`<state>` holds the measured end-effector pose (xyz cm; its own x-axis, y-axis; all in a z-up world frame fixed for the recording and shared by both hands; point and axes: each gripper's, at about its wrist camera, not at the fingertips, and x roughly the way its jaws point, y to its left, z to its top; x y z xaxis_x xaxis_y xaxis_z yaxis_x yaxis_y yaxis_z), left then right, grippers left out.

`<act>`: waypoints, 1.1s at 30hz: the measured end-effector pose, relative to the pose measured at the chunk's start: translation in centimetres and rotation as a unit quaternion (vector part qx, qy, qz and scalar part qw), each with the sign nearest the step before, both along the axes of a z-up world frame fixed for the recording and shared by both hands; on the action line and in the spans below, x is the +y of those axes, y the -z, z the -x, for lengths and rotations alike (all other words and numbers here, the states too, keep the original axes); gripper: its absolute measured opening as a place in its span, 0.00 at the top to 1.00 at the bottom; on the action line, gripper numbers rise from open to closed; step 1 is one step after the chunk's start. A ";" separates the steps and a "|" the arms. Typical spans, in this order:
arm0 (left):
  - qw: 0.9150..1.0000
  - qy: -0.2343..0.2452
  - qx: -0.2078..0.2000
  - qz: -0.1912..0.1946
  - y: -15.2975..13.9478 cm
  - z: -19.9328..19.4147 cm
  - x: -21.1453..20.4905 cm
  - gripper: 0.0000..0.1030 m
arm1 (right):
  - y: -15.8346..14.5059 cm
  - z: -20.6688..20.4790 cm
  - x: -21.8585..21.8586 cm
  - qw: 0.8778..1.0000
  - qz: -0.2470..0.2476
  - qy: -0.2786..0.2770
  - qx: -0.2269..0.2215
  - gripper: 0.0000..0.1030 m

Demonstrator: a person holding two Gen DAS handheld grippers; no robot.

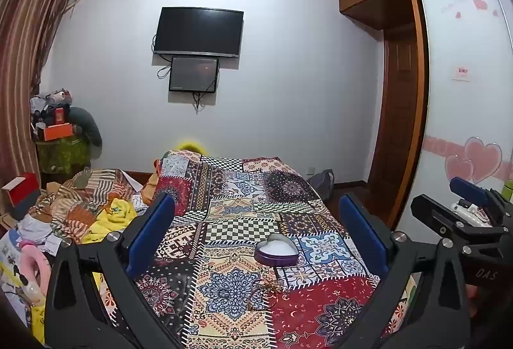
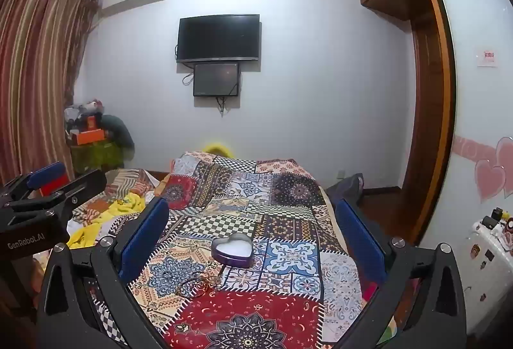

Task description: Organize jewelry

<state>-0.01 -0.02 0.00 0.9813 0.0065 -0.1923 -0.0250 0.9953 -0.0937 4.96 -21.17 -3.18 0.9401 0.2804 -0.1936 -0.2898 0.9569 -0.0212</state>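
**Two open grippers above a patterned bed with a heart-shaped tin and jewelry**

Readable writing is sparse. In the right wrist view, the left gripper's (image 2: 48, 185) black body at the left edge carries white lettering, "GenRobot.AI". In the left wrist view, the right gripper (image 1: 461, 204) at the right edge shows the letters "DAS" on its body. A small pink-and-white notice (image 1: 460, 73) on the wardrobe door (image 1: 465, 60) has print too small to read, and faint pink script beside the heart stickers near the door's top cannot be made out.

The jewelry (image 2: 197, 283) is hard to see: a thin dark ring-shaped bangle and a tangle of small gold-coloured pieces blend into the busy cloth, so single items cannot be told apart. In the left wrist view it (image 1: 266, 293) is just as indistinct. The lower corners of both views are cut off by black gripper arms.

The jewelry lies on the patchwork bedspread (image 2: 288, 310) near the bed's near end, just on the near side of a heart-shaped tin (image 2: 233, 249). The tin has purple walls, a pale lining and no lid on it.

The left gripper (image 1: 256, 220) has its blue-padded fingers (image 1: 154, 227) spread wide and holds nothing. The right gripper (image 2: 251, 220) is likewise spread wide and empty, above the bedspread.
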 end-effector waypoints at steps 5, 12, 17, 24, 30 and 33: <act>1.000 -0.001 0.001 -0.002 0.2 -0.1 0.2 0.00 | 0.1 0.0 -0.1 1.000 0.001 0.001 0.001 0.00; 1.000 -0.003 0.005 -0.004 0.1 -0.5 0.0 0.00 | -0.4 -0.1 0.0 1.000 -0.003 0.001 0.002 0.00; 1.000 -0.001 0.007 -0.008 0.1 -0.7 -0.3 0.00 | -0.3 -0.1 -0.1 1.000 -0.005 0.001 0.004 0.00; 1.000 0.001 0.008 -0.011 0.2 -0.5 -0.2 0.00 | -0.4 0.1 0.1 1.000 -0.005 0.000 0.005 0.00; 1.000 0.002 0.009 -0.010 0.1 -0.4 -0.2 0.00 | -0.4 0.0 0.1 1.000 -0.006 0.001 0.007 0.00; 1.000 0.001 0.010 -0.009 0.1 -0.4 -0.2 0.00 | -0.3 -0.2 0.0 1.000 -0.008 0.002 0.007 0.00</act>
<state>0.34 -0.20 -0.08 0.9773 0.0073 -0.2119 -0.0239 0.9968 -0.0758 5.16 -21.21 -2.86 0.9384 0.2799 -0.2028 -0.2864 0.9581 -0.0024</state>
